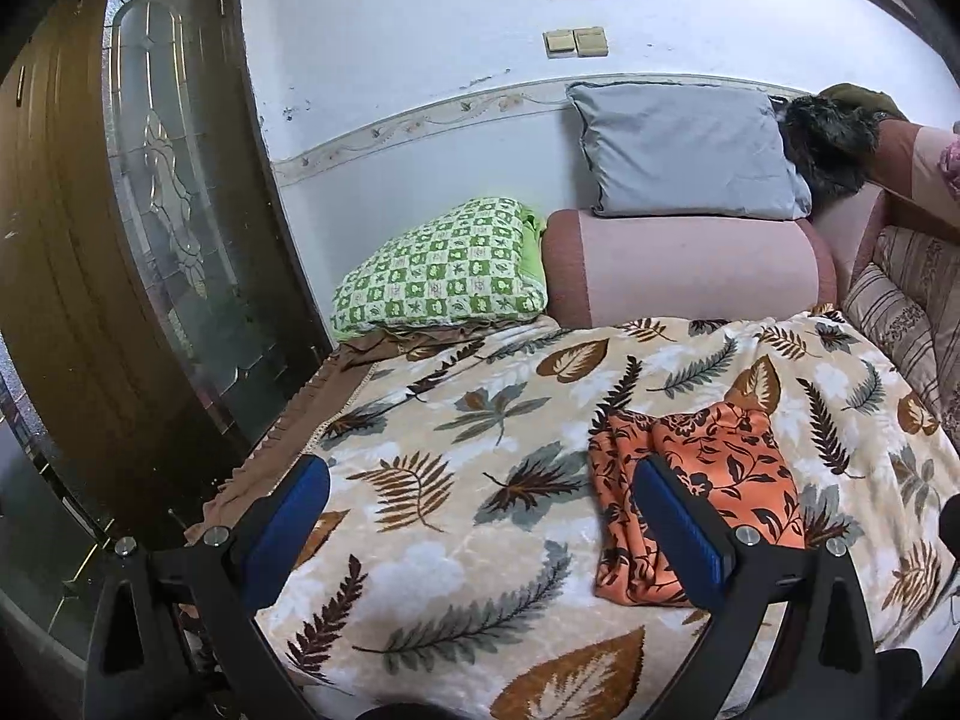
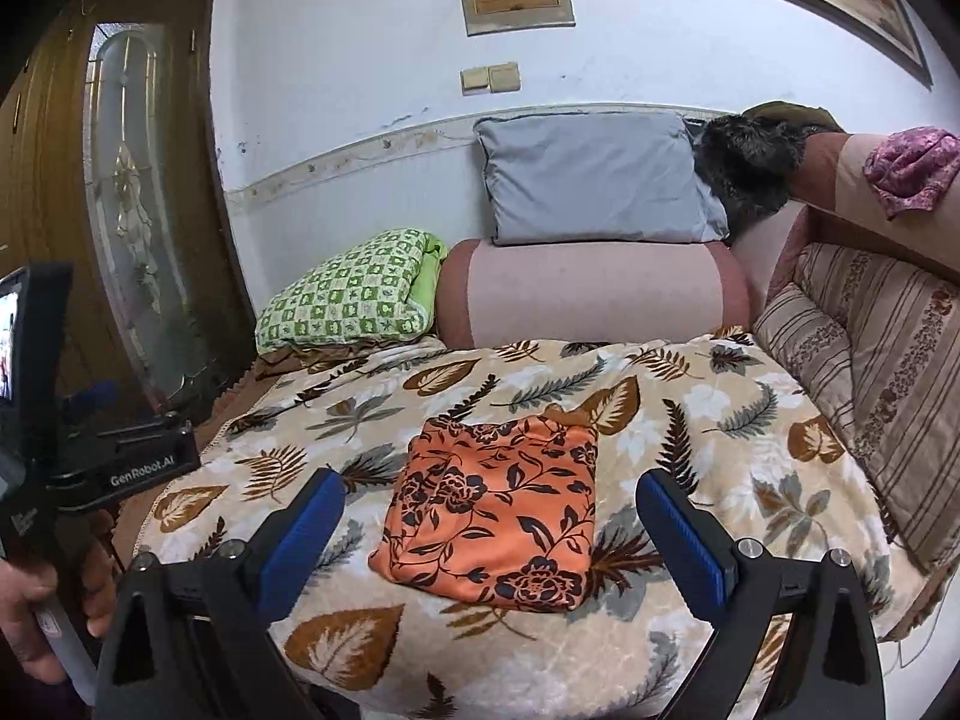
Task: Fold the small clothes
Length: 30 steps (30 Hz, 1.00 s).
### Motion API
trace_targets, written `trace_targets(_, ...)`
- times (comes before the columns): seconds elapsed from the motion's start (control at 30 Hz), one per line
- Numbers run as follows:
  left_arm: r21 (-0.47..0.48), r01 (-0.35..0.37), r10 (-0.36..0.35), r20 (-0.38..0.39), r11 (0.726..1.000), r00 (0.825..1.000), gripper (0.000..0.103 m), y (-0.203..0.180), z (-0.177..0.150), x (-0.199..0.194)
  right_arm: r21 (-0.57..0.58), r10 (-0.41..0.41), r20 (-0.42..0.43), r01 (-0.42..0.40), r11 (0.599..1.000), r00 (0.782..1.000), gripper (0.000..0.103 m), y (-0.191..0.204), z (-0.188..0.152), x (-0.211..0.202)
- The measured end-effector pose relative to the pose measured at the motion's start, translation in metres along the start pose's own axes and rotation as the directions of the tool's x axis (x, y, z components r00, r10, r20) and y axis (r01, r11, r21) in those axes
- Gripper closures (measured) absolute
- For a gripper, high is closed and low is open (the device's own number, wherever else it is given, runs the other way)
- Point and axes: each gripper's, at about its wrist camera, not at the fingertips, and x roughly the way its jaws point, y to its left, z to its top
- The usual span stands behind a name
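A small orange garment with a dark flower print lies folded into a rough square on the leaf-print blanket. It also shows in the left wrist view, to the right, partly behind the right finger. My right gripper is open and empty, held above the blanket with the garment between and beyond its blue pads. My left gripper is open and empty, to the left of the garment, over bare blanket. The left gripper's body shows at the left edge of the right wrist view.
A green checked pillow, a pink bolster and a grey cushion lie at the far end. Striped cushions line the right side. A wooden door with glass stands left. A pink cloth lies on the armrest.
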Motion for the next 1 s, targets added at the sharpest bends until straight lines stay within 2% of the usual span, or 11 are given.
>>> trace_targets(0.47, -0.001, 0.024, -0.024, -0.067, 1.000, 0.997, 0.002, -0.003, -0.018, 0.030, 0.029, -0.008, -0.138, 0.012, 1.000, 0.990, 0.004, -0.001, -0.017, 0.046)
trace_targets(1.0, -0.013, 0.009, -0.010, -0.096, 1.000, 0.995, 0.002, 0.004, -0.025, 0.045, 0.025, -0.006, -0.189, 0.011, 1.000, 0.982, 0.004, 0.007, -0.022, 0.070)
